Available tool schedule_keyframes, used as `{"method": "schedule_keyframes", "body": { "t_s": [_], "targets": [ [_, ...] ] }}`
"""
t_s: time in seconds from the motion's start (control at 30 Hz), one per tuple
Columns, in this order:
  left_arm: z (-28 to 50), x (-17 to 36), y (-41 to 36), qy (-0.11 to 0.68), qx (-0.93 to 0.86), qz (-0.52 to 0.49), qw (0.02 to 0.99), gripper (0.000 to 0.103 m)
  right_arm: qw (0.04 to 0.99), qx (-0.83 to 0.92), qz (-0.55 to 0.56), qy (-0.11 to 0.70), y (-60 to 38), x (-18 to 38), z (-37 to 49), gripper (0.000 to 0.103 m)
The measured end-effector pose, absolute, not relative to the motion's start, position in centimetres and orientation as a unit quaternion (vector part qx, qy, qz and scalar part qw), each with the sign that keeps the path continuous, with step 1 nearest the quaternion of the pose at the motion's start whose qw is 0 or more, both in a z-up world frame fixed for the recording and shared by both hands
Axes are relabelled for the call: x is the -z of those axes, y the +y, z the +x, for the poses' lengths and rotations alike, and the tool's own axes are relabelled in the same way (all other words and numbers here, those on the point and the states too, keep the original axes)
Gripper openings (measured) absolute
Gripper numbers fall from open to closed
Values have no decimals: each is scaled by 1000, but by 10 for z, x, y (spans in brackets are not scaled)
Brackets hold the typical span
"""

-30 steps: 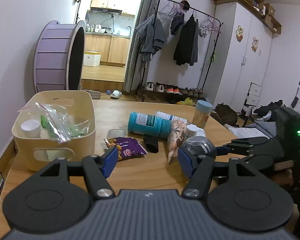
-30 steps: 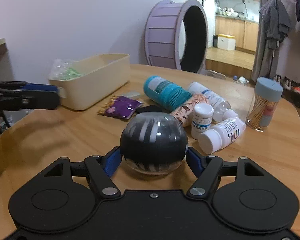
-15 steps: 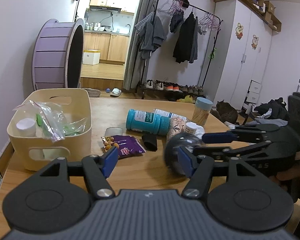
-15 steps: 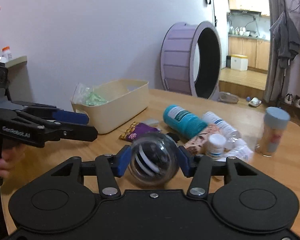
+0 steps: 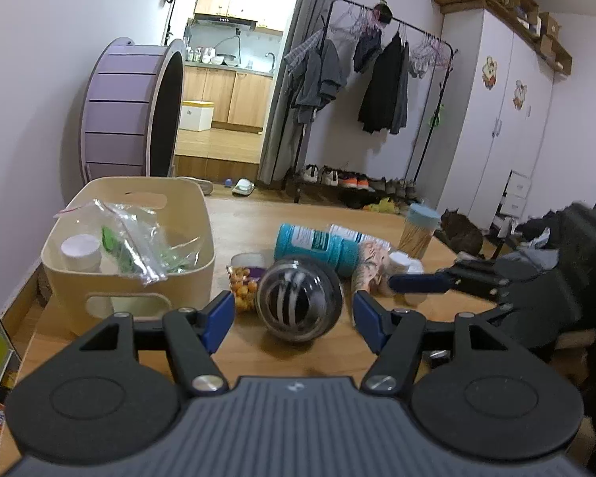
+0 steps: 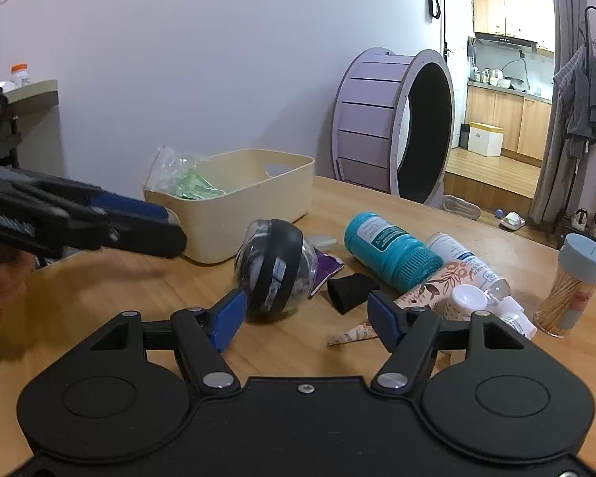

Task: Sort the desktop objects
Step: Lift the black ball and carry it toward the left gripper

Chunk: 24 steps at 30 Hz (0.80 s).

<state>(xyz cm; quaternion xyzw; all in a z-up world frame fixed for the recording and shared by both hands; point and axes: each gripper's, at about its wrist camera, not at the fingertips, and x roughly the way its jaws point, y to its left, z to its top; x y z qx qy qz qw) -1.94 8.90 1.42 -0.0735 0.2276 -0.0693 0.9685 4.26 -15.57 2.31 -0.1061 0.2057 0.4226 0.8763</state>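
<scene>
Both grippers gape empty; the ball [image 5: 300,299] sits between the left gripper [image 5: 294,318] fingers, ahead-left of the right gripper [image 6: 304,320]. Next: close left, carry to the bin [image 5: 202,214].

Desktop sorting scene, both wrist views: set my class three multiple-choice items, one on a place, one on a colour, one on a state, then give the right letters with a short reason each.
1. Where is the clear ball with the black band?
A. inside the cream bin
B. on the wooden table, in front of the left gripper
C. on top of the toothpick jar

2. What colour is the large bottle lying on its side?
A. teal
B. red
C. yellow

3. How does the right gripper stand?
A. shut on the ball
B. shut on the black cap
C. open, holding nothing

Key: 1 B, the ball rests on the table ahead of the left gripper, outside the cream bin. 2 A, its body and ribbed cap are teal. 3 C, its blue fingers are spread with bare table between them.
</scene>
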Motion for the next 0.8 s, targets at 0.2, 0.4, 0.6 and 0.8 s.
{"method": "schedule_keyframes", "body": {
  "t_s": [0.2, 0.4, 0.6, 0.8],
  "targets": [
    [-18, -16, 95, 224, 60, -86, 969, 65, 878, -426, -127, 176, -156, -28, 33, 77],
    [-16, -16, 99, 226, 59, -90, 968, 65, 870, -428, -199, 139, -139, -23, 22, 79],
    [-17, -18, 101, 222, 64, -93, 968, 65, 868, -427, -222, 123, -124, -22, 33, 85],
    [-16, -18, 107, 225, 56, -98, 968, 65, 848, -443, -269, 113, -101, -9, 34, 86]
  ]
}}
